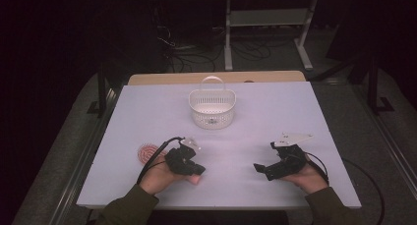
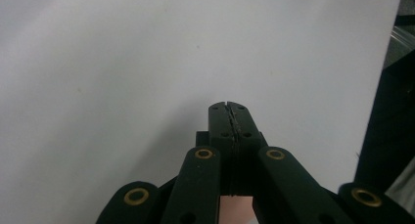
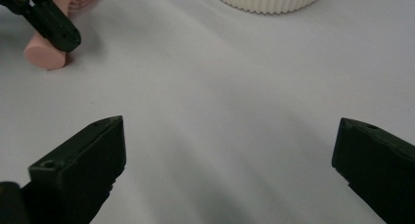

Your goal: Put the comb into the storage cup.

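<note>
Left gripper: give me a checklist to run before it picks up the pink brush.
1. Left gripper jaws open for a grasp: not ok, shut together with nothing between them.
2. Pink brush lying flat on the table: ok.
3. Left gripper clear of the brush handle: cannot tell.
4. Basket upright, apart from both grippers: ok.
5. Right gripper open and off to the side: ok.

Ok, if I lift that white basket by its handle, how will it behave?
The white basket looks like thin slotted plastic, so probably light and a bit flexible. Its handle is a slim upright loop, so it may swing or tilt when lifted. Pushed instead, it would likely slide on the smooth table.
</note>
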The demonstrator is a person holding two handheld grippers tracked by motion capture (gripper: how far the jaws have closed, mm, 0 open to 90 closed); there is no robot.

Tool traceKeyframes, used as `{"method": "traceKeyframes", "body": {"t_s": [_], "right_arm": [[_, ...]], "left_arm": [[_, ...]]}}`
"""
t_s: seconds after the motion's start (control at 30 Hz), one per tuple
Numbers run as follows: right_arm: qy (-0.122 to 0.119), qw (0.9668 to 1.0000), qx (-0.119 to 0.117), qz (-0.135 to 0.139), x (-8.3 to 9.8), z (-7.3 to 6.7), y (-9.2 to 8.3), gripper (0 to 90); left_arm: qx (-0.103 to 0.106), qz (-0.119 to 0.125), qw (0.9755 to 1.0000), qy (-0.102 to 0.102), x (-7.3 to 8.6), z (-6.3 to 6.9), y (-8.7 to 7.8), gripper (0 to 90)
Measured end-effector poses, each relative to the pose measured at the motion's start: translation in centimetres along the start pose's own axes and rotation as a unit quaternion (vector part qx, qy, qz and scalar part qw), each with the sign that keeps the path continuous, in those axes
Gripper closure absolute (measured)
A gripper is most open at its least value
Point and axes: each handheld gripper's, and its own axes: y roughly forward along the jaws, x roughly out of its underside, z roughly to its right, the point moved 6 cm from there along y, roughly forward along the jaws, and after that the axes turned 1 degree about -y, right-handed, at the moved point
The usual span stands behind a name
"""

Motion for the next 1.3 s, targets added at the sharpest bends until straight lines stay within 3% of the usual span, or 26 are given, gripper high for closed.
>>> {"method": "traceKeyframes", "body": {"t_s": [0.63,1.1,1.3], "right_arm": [[0.0,1.0,0.0,-0.002,0.0,-0.1,0.1,0.0],[-0.001,1.0,0.0,-0.003,0.0,-0.1,0.2,0.0],[-0.001,1.0,0.0,-0.003,-0.1,-0.1,0.3,0.0]], "left_arm": [[0.009,-0.007,0.9999,-0.012,3.7,2.1,-1.8,90.0],[-0.007,-0.023,0.9996,-0.018,6.2,2.8,-3.2,90.0],[-0.027,-0.033,0.9988,-0.022,7.1,2.7,-3.7,90.0]]}}
